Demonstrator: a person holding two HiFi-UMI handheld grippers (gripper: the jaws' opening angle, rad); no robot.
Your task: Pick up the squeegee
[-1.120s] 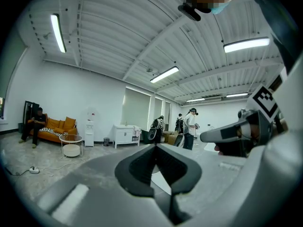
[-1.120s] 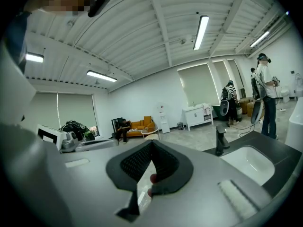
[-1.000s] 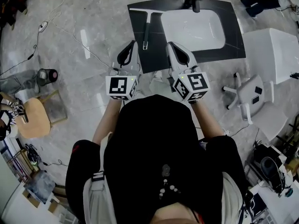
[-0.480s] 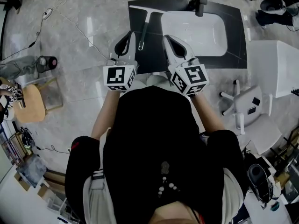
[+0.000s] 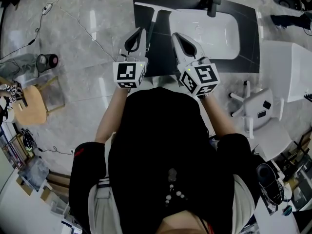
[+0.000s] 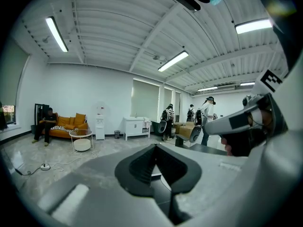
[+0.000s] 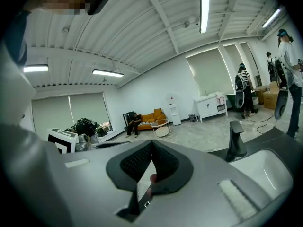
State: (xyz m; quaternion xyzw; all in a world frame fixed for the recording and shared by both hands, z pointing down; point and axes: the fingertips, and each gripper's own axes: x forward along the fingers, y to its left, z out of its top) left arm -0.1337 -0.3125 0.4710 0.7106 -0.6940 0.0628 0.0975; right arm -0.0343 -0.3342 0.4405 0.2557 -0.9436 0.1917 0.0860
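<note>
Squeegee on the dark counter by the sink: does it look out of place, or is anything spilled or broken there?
Nothing stands out. The squeegee lies flat on the counter beside the sink, slightly slanted, with its handle toward the person. No spill or damage shows.

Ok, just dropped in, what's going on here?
A person holds a gripper in each hand above a black counter with a white sink. The squeegee lies flat on the counter to the left of the sink, handle toward the person. The left gripper and right gripper sit either side of that handle in the head view, both shut with nothing between the jaws. The squeegee is not picked up yet.
</note>
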